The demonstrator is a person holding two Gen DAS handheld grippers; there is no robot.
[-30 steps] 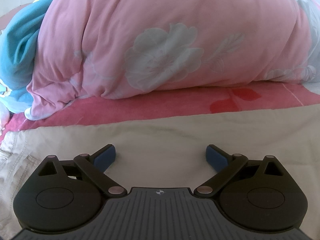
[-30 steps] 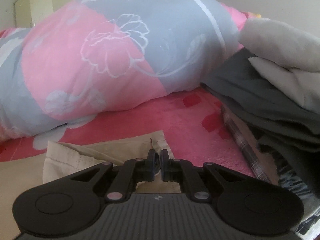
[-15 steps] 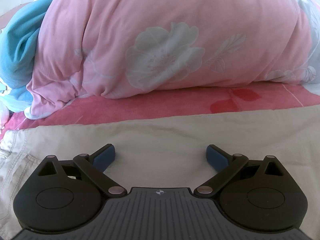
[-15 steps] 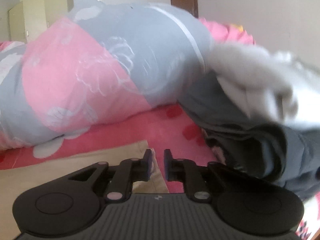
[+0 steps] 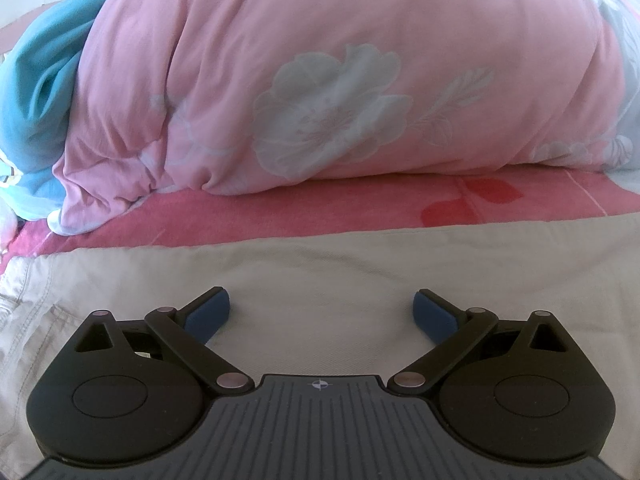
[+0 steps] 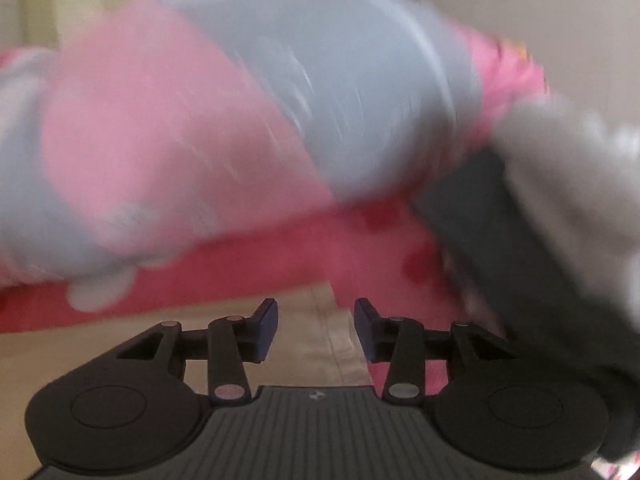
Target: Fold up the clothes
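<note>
Now left tongs (image 5: 322,314) angled down wide over beige trousers (image 5: 320,264), right tongs (image 6: 316,328) opening

**No legible text in either view**

No words, numbers, brand names or labels to be read anywhere. Only one sign to report: a small round crosshair emblem, white and dark quarters, printed at the top centre of the ribbed grey body of the left hand-held gripper (image 5: 320,312), seen in the left wrist view. A matching small mark at the same spot on the ribbed grey body of the right hand-held gripper (image 6: 315,328), too blurred to make out. Printed flowers on the pink quilted duvet (image 5: 320,80) and red leaf shapes on the pink bed sheet (image 5: 280,216): pattern only, no lettering.
</note>
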